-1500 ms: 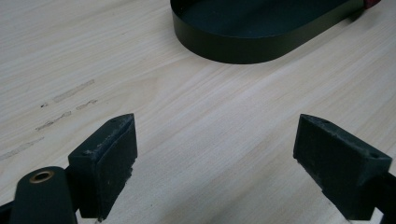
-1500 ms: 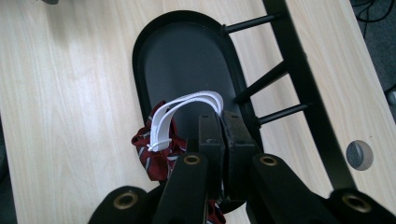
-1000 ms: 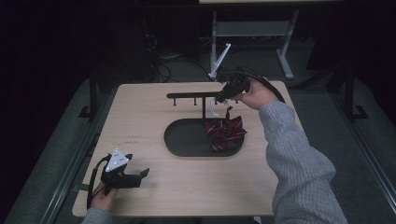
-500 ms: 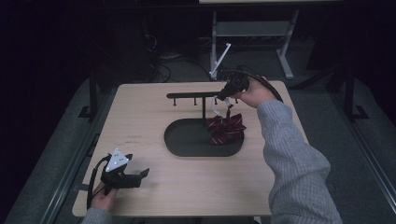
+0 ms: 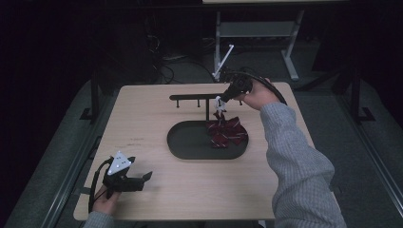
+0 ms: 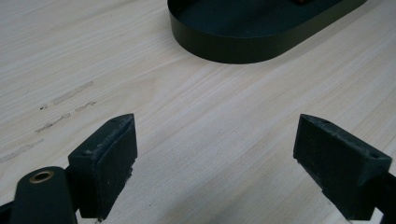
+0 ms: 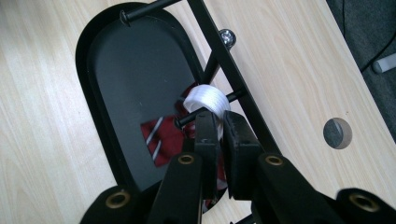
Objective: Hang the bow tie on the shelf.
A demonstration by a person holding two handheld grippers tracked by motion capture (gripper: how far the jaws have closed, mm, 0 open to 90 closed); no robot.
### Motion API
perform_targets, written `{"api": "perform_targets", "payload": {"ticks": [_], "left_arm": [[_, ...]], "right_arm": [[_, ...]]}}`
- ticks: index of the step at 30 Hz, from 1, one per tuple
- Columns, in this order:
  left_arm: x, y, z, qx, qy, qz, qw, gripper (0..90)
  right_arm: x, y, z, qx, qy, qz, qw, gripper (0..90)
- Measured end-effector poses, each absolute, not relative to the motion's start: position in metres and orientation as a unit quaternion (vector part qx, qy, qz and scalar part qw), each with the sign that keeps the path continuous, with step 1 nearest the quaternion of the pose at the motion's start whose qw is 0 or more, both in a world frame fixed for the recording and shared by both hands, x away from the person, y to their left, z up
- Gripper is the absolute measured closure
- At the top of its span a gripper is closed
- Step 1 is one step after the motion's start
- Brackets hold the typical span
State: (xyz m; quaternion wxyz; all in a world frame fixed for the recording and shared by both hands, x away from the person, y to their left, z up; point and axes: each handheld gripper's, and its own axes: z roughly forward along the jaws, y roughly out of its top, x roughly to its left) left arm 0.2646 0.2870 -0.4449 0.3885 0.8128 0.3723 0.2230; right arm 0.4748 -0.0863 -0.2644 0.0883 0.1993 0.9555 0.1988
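Observation:
A black oval tray [image 5: 190,142] sits mid-table with a black peg rack [image 5: 195,97] standing over its far side. My right gripper [image 5: 222,100] is at the rack's right end, shut on a white ribbed loop [image 7: 206,99] that sits against a peg [image 7: 189,119] of the rack. A red fabric piece with white stripes [image 5: 226,133] hangs below the loop and rests in the tray's right half [image 7: 161,135]. My left gripper [image 5: 140,179] rests on the table's near left corner, jaws wide open and empty [image 6: 215,154], pointing toward the tray's rim [image 6: 233,46].
The wooden table [image 5: 142,118] has a round cable hole [image 7: 337,133] near its far right edge. Behind the table stand a desk frame [image 5: 256,33] and cables on the floor. Faint scuff marks [image 6: 65,105] lie between my left gripper and the tray.
My right gripper has shifted slightly up along the rack with the white loop, and the red fabric has swayed a little. The left gripper has stayed put.

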Motion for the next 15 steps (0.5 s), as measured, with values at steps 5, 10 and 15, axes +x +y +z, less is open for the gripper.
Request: {"api": "perform_targets", "payload": {"ticks": [5,10,15], "left_arm": [[0.2646,0.2868,-0.4448,0.813,0.371,0.224,0.388,13.3],[0.2644,0.2862,-0.4449,0.813,0.371,0.223,0.389,13.3],[0.2646,0.2844,-0.4455,0.810,0.373,0.222,0.393,13.3]], "right_arm": [[0.4729,-0.0871,-0.2652,0.196,0.955,0.204,0.090,83.2],[0.4717,-0.0914,-0.2706,0.199,0.954,0.206,0.084,82.4],[0.4701,-0.0963,-0.2727,0.204,0.953,0.208,0.080,81.0]]}}
